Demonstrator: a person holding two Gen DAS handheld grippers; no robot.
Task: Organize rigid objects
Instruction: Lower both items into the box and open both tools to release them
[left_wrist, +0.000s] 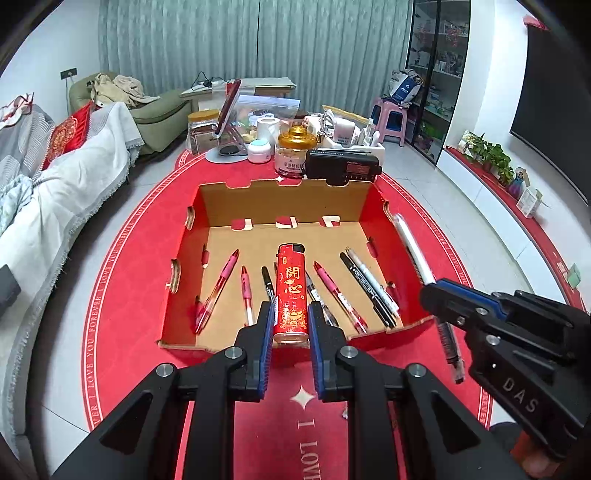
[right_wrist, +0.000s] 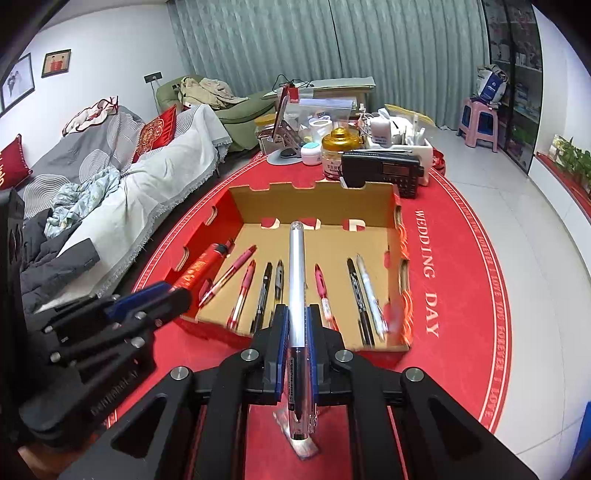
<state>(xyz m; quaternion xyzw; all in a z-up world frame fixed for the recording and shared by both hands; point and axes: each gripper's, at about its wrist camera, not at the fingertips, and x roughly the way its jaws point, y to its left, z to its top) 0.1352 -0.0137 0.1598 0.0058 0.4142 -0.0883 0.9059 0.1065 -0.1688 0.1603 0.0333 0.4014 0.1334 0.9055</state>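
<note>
Lighter clamped in left hand-held gripper; right hand-held gripper seemingly grips pen.

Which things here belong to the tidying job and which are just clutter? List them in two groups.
Part of the job: cardboard tray, pens in the tray, red lighter in the left gripper, clear pen in the right gripper.

Just lying about: black radio, gold-lidded jar, tape roll, phone stand.

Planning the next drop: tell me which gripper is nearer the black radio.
Right. The right gripper, beside the cardboard tray's radio-side wall, sits closer to the black radio; the left gripper holds centre-front.
</note>
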